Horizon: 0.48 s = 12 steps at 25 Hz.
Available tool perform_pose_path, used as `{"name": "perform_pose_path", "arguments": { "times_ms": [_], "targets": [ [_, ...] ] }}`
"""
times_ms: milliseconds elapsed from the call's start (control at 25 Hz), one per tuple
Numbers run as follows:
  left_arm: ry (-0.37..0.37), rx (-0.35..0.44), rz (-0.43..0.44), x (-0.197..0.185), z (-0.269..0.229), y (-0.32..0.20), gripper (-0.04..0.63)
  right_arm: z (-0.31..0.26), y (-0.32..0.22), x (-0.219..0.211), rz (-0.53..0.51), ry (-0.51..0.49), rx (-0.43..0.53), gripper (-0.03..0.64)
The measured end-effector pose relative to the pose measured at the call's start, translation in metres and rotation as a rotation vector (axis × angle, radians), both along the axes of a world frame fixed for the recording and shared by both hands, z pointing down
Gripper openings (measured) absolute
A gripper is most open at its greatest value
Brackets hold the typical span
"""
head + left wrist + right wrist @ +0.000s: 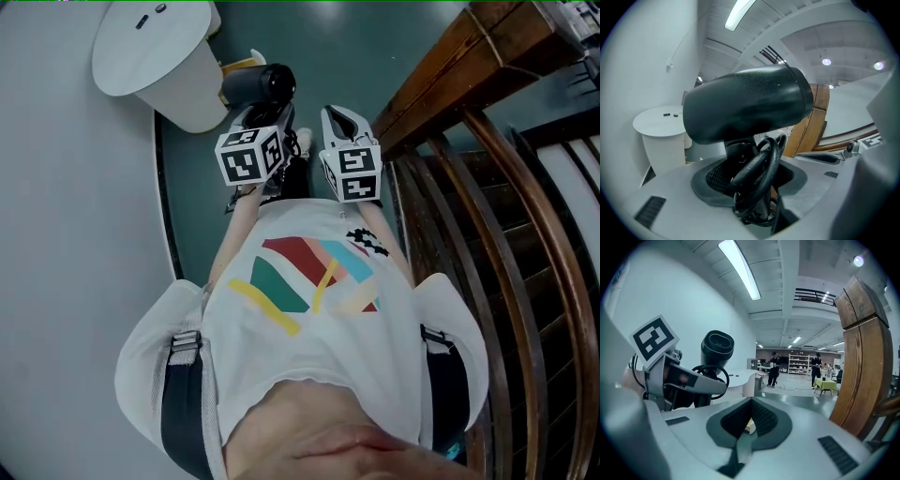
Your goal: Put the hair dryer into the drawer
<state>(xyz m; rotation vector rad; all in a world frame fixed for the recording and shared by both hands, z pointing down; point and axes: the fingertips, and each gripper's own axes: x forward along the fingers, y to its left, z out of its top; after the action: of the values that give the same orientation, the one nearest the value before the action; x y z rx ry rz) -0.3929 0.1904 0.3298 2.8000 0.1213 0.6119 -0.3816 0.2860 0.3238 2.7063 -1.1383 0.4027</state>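
"The black plastic hair dryer (260, 86) with the thick barrel, where is it sitting?"

"It is riding in the left gripper (256, 114), out in front of the person's white T-shirt (309, 361) with coloured stripes and above the dark teal floor (192, 216). In the left gripper view the barrel is lying across above the jaws, and the handle is running down between them."

"So the jaws are gripping it?"

"Yes. The dark meshed pads (715, 177) are pressing on the handle from both sides, standing wide around it. The black rubber cord (761, 166), looped in a coil, is being pinched in with it."

"And the other one?"

"The right gripper (341, 116) is hovering just beside the left one, its fingers lying together with nothing between them. Its own view is showing the dryer's round end sticking up above the left gripper's black-and-white marker cube (654, 339)."

"What is standing around them?"

"A white round pedestal table (141, 56) is standing near the dryer at the upper left of the head view. Brown wooden furniture (511, 253) with curved rails is filling the right side."
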Motion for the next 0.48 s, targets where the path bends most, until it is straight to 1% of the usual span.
{"name": "perform_pose_path", "arguments": {
  "times_ms": [280, 480],
  "targets": [
    [-0.008, -0.002, 0.02, 0.019, 0.004, 0.0, 0.229, 0.001, 0.007, 0.021, 0.043, 0.008, -0.012, 0.01],
    [-0.011, 0.007, 0.026, 0.046, 0.005, -0.006, 0.229, 0.006, 0.008, 0.048, 0.07, -0.008, 0.0, 0.01]
  ]
}}
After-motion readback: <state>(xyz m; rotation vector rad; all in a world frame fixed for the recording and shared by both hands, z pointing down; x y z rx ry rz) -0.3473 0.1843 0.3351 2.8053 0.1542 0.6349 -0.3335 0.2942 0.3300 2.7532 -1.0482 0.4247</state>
